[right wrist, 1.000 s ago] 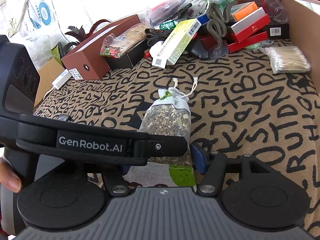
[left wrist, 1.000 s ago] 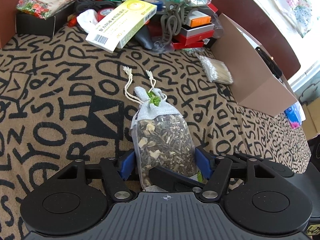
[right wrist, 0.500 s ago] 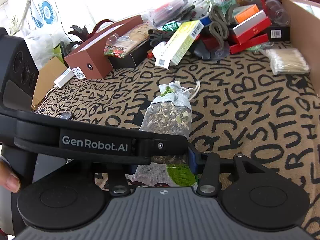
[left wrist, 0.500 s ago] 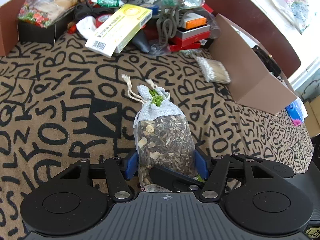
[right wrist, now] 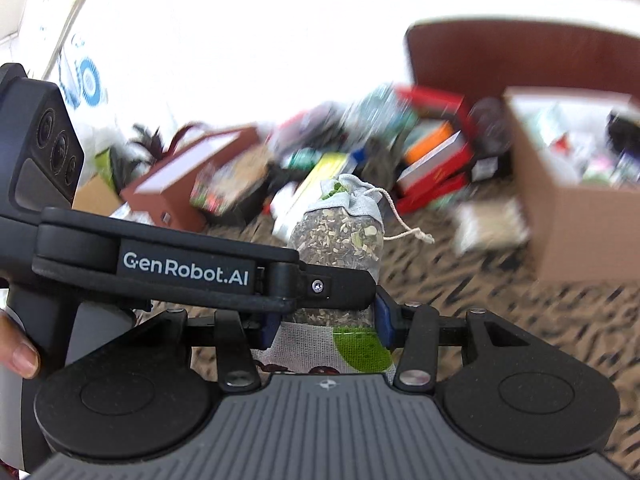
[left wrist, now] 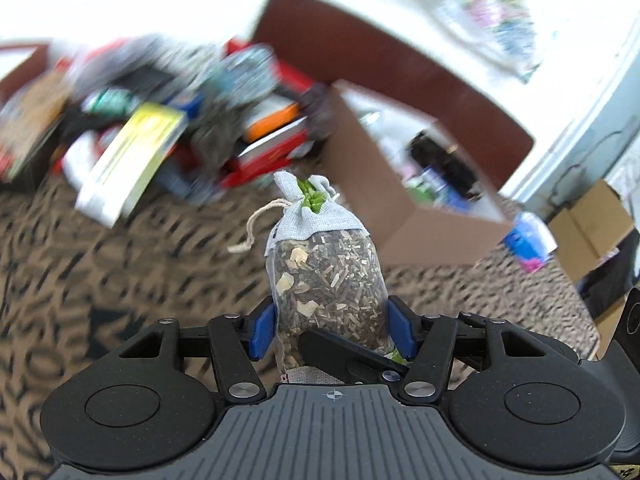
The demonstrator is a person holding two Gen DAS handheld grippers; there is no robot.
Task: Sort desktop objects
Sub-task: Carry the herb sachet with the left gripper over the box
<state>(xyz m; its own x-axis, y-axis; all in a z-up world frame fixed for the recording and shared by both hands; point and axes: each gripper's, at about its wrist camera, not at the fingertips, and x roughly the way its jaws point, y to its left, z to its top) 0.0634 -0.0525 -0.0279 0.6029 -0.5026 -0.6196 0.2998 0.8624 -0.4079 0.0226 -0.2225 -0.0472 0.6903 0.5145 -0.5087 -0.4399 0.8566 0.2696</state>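
Between the blue pads of my left gripper [left wrist: 331,330] I am clamping a sachet [left wrist: 326,276] of dried herbs, its tied neck pointing away from me and its cord hanging off to the left. My right gripper [right wrist: 326,322] is squeezing the same sachet [right wrist: 340,236] lower down, near its printed cloth bottom, so both grippers are gripping it together. From the right wrist, my left gripper's black arm is crossing in front of the sachet, just above my right gripper's pads. The sachet is sitting up off the patterned cloth [left wrist: 120,288], held clear of it as far as I can tell.

Ahead and to the right of the sachet, an open cardboard box [left wrist: 384,204] is standing on the cloth with blurred things inside. Ahead and to the left, a heap of clutter [left wrist: 192,136] is lying, with a yellow box [left wrist: 136,156] and red boxes [left wrist: 272,152] among it. Everything beyond the sachet is smeared by motion blur, so I cannot make out finer detail.
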